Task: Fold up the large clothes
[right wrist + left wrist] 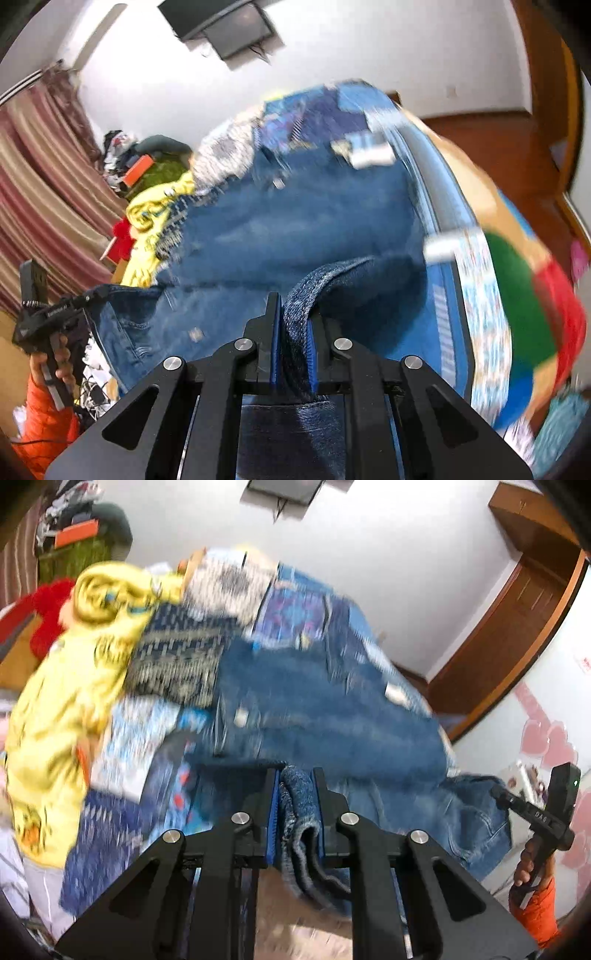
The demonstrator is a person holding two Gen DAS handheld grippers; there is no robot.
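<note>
the left gripper (295, 771) has its fingers (271, 805) pinching a folded edge of the blue jeans (325, 709); the denim hem stands bunched between the two blue pads and hangs down behind them. the right gripper (291, 299) does the same: its fingers (274, 332) are closed on a thick stitched band of the jeans (280, 236), which curves away toward 1 o'clock from the pads.

the jeans lie spread over a bed (443, 221) with a blue patterned cover, and the near edge of the garment is raised from it by both grippers. in the left wrist view the denim fills the middle and runs to 3 o'clock, where the right gripper (496, 792) bites its other corner; a hand (532, 860) with an orange sleeve (535, 912) carries that tool. in the right wrist view the left gripper (92, 291) is seen at 9 o'clock, holding the denim corner, also in a hand (55, 363) with an orange sleeve (44, 424).

beside the jeans, toward 10 o'clock in the left view, lie a yellow garment (62, 701) and a dark blue patterned cloth (181, 661), the cloth touching the jeans. both pictures are blurred. a striped curtain (44, 177) hangs at 9 o'clock in the right view, and a wooden door frame (517, 627) stands at 2 o'clock in the left view.
</note>
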